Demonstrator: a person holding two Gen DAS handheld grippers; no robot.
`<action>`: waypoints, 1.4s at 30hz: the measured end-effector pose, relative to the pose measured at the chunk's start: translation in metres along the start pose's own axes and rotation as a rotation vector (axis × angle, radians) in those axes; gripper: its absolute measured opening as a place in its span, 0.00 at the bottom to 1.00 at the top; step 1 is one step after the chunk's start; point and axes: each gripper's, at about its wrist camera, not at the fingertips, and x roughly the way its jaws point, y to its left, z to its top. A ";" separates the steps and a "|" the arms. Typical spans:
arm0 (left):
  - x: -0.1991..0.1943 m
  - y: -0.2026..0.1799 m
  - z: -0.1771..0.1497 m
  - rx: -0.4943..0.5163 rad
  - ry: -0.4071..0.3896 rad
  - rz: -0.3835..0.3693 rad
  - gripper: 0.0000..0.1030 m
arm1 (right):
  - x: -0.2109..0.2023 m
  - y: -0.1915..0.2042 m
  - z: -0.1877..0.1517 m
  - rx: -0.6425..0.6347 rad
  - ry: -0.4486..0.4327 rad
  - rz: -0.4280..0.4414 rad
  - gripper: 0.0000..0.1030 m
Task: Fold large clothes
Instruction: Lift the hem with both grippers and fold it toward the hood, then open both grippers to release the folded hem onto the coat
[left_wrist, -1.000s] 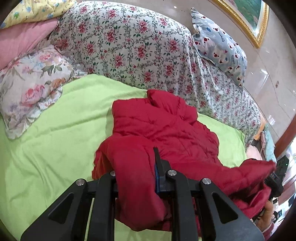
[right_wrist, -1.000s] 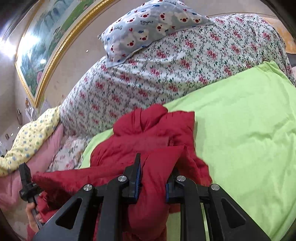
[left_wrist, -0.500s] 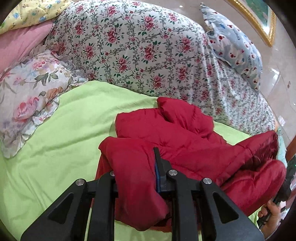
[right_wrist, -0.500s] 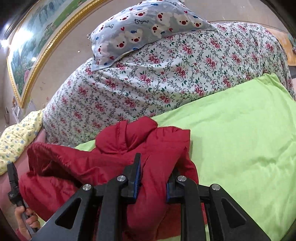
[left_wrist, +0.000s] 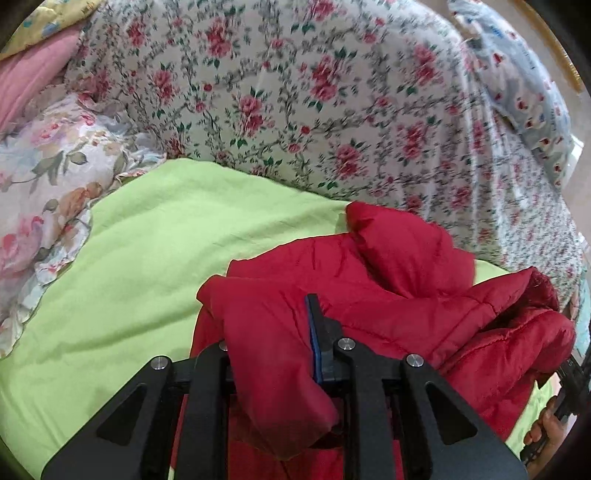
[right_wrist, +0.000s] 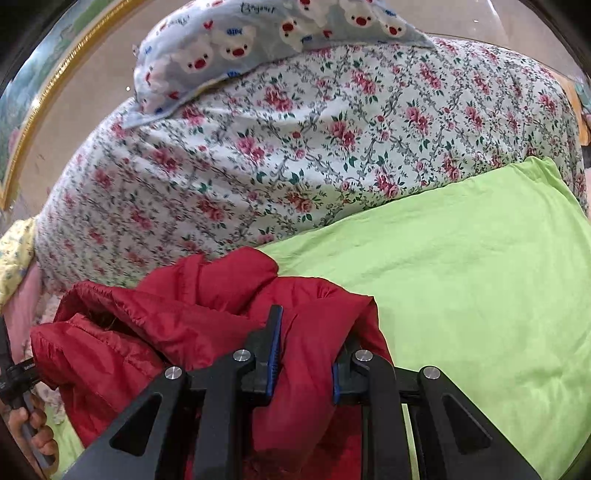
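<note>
Left gripper (left_wrist: 271, 354) is clamped on a thick fold of the red padded jacket (left_wrist: 388, 295). The jacket lies bunched on the green sheet (left_wrist: 147, 251), its far part near the floral quilt (left_wrist: 314, 92). A rose-print pillow (left_wrist: 44, 184) sits at far left. A hand (left_wrist: 546, 432) shows at the near right edge.

L hand-held gripper (left_wrist: 273, 350) clamped on red fabric; R hand-held gripper (right_wrist: 306, 354) clamped too.

Place: a home bedroom.
Shown by: green bed sheet (left_wrist: 155, 236), floral quilt (right_wrist: 295, 147), piled pillows (left_wrist: 44, 192), gilt-framed picture (right_wrist: 40, 96).
</note>
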 end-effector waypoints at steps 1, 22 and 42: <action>0.008 0.000 0.002 0.000 0.007 0.007 0.19 | 0.008 0.000 0.001 -0.004 0.007 -0.009 0.19; 0.060 -0.003 0.018 -0.019 0.038 0.021 0.26 | 0.109 -0.005 -0.001 -0.029 0.087 -0.124 0.19; -0.030 -0.040 -0.049 0.129 -0.006 -0.104 0.54 | 0.123 -0.004 0.004 -0.021 0.100 -0.152 0.20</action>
